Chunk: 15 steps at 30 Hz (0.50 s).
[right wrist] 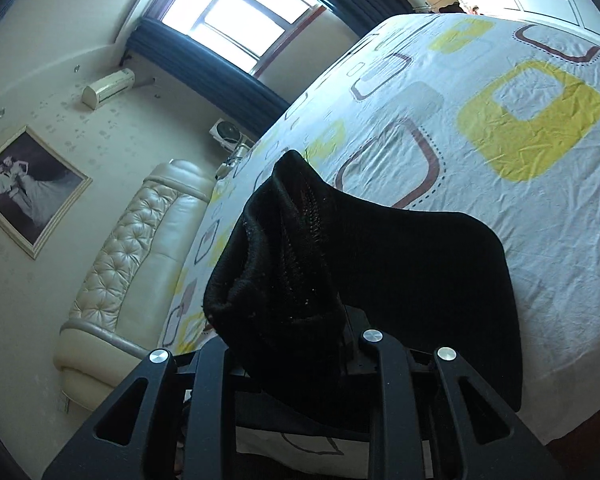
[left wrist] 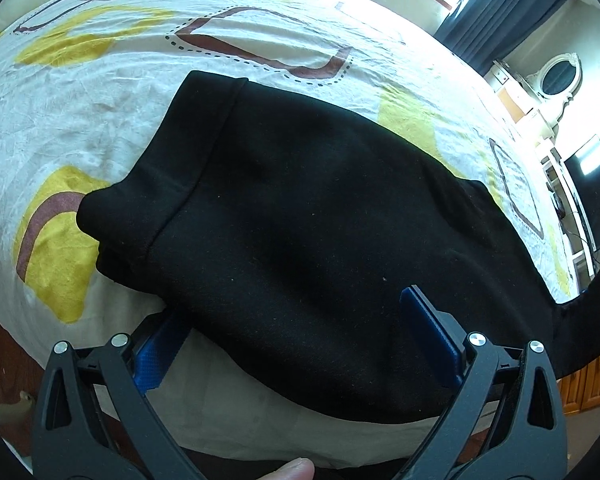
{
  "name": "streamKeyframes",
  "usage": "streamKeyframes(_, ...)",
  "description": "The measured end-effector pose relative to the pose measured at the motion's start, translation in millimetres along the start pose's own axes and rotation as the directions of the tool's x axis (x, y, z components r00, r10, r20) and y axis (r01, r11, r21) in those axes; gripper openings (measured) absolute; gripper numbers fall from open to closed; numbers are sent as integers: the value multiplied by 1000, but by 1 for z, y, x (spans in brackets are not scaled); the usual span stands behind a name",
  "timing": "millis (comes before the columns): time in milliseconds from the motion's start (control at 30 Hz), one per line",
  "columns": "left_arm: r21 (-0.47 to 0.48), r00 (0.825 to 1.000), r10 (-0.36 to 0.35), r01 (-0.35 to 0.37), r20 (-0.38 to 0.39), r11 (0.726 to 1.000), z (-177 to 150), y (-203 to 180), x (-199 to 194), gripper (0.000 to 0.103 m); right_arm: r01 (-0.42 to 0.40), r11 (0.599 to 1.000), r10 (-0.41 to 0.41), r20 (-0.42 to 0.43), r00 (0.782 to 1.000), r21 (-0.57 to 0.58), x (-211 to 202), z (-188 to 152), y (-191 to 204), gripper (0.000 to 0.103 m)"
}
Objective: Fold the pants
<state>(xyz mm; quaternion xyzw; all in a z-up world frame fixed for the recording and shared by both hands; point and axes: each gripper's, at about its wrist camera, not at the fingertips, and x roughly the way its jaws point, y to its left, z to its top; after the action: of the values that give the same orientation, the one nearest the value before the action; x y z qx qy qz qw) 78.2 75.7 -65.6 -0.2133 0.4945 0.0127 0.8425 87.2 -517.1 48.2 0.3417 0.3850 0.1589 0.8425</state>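
The black pants lie on the patterned bed sheet, waistband toward the far left. My left gripper is open, its blue pads set wide apart; the left pad sits partly under the near edge of the cloth and the right pad rests above it. In the right wrist view my right gripper is shut on a bunched end of the pants and holds it lifted above the bed; the rest of the cloth drapes down to the sheet. Its pads are hidden by the fabric.
The sheet is white with yellow and brown squares. A cream padded headboard stands at the left in the right wrist view. A window, dark curtains, a dresser with mirror and a TV line the room.
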Motion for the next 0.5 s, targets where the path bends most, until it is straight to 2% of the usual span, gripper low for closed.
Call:
streamKeyframes(67, -29, 1000, -13, 13, -3, 999, 1, 3, -1, 100, 41, 998, -45, -58, 997, -56, 34, -17, 12, 24)
streamKeyframes(133, -45, 1000, -19, 19, -2, 999, 1, 4, -1, 100, 112, 984, -127, -101, 987, -138, 66, -39, 28, 24)
streamKeyframes(267, -37, 1000, -13, 13, -7, 999, 1, 3, -1, 100, 218, 942, -269, -186, 945, -254, 126, -84, 35, 24)
streamKeyframes(333, -34, 1000, -10, 10, -7, 999, 1, 2, -1, 100, 252, 923, -321, -224, 920, -289, 147, -102, 33, 27)
streamKeyframes(367, -34, 1000, -9, 9, -8, 999, 0, 2, -1, 100, 260, 923, -331, -241, 912, -284, 153, -110, 30, 31)
streamKeyframes(400, -34, 1000, -8, 8, -9, 999, 1, 2, 0, 100, 255, 929, -322, -245, 914, -270, 154, -116, 29, 41)
streamKeyframes(433, -35, 1000, -8, 8, -9, 999, 1, 2, 0, 100, 230, 939, -293, -245, 924, -254, 153, -119, 28, 49)
streamKeyframes(467, -35, 1000, -8, 8, -9, 999, 1, 2, 0, 100, 191, 953, -250, -249, 936, -235, 149, -126, 35, 67)
streamKeyframes(500, -35, 1000, -7, 7, -9, 999, 1, 2, 0, 100, 157, 962, -213, -258, 942, -222, 146, -128, 39, 74)
